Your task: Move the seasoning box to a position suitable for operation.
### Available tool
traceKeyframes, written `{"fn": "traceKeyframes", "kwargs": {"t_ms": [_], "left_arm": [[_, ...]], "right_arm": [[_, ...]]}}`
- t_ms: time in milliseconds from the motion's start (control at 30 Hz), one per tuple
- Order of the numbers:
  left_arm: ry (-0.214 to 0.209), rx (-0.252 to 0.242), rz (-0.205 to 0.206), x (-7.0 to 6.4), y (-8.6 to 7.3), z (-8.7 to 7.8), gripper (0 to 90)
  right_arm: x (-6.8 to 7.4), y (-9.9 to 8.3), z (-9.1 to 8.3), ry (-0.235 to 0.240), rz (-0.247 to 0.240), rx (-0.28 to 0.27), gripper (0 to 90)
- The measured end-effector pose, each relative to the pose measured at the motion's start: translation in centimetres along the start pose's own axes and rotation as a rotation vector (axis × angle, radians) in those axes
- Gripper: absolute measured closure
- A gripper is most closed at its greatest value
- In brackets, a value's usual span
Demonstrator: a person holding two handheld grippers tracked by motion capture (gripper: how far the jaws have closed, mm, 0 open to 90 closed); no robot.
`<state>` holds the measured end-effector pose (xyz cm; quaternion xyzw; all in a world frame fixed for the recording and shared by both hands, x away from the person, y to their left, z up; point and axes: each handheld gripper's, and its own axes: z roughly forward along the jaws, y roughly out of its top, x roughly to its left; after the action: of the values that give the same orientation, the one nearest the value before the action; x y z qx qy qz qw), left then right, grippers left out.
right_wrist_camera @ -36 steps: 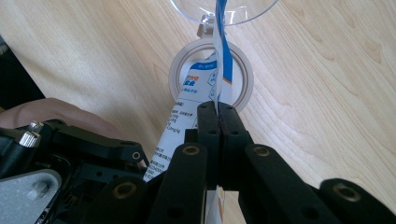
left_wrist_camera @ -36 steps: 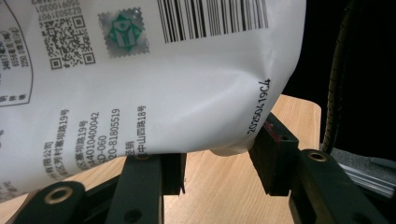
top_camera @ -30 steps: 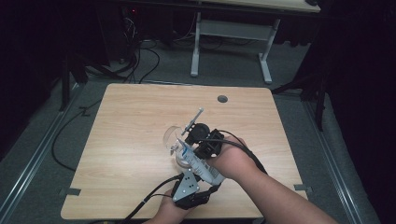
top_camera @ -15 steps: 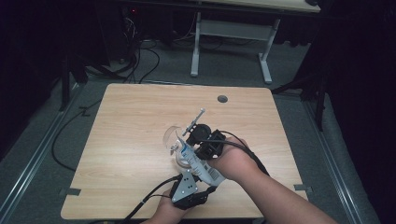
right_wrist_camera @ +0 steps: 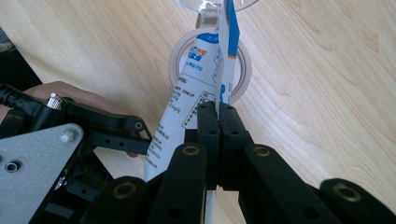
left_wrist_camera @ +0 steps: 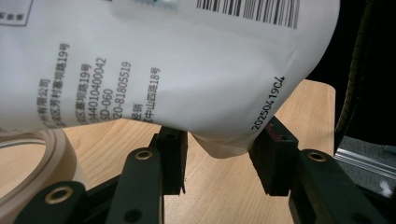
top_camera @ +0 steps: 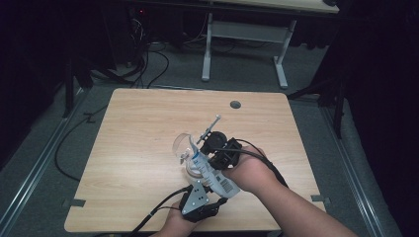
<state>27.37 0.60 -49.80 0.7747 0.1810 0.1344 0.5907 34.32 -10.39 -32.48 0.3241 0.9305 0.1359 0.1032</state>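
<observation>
A white pouch [top_camera: 213,177] with blue print and a barcode hangs tilted over the table's near middle. My right gripper [top_camera: 201,156] [right_wrist_camera: 218,116] is shut on the pouch's thin flat upper edge [right_wrist_camera: 223,56]. Below it, my left gripper [top_camera: 217,195] [left_wrist_camera: 219,154] stands open, and the pouch's lower corner [left_wrist_camera: 224,147] hangs between its jaws. A beige tape roll [right_wrist_camera: 243,70] [left_wrist_camera: 28,154] lies flat on the wood under the pouch. Just beyond the roll sits a clear glass vessel [top_camera: 183,143] [right_wrist_camera: 210,5].
The wooden table [top_camera: 138,128] has a small round grommet [top_camera: 235,104] near its far edge. Black cables [top_camera: 158,210] trail off the near edge from both grippers. Grey floor, cables and a white desk frame [top_camera: 247,34] lie beyond the table.
</observation>
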Motion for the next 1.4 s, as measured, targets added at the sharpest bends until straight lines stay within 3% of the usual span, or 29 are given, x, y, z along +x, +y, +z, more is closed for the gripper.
{"fn": "traceKeyframes", "kwargs": {"t_ms": [367, 767, 1167, 1400], "left_arm": [[0.010, 0.004, 0.001, 0.1, -0.4, 0.0, 58.3], [0.019, 0.011, 0.009, 0.3, -0.9, -0.3, 48.1], [0.017, 0.028, 0.006, 1.0, -2.1, -1.9, 48.2], [0.033, 0.037, -0.033, 2.3, -3.1, -3.6, 47.8]], "right_arm": [[-0.1, -0.2, 0.0, 0.004, 0.000, -0.001, 89.6], [-0.3, -0.1, -0.3, 0.000, 0.011, -0.007, 89.8], [-0.2, 0.1, -0.1, 0.000, 0.004, -0.002, 89.7], [-0.1, 0.1, -0.1, 0.000, -0.004, -0.007, 89.7]]}}
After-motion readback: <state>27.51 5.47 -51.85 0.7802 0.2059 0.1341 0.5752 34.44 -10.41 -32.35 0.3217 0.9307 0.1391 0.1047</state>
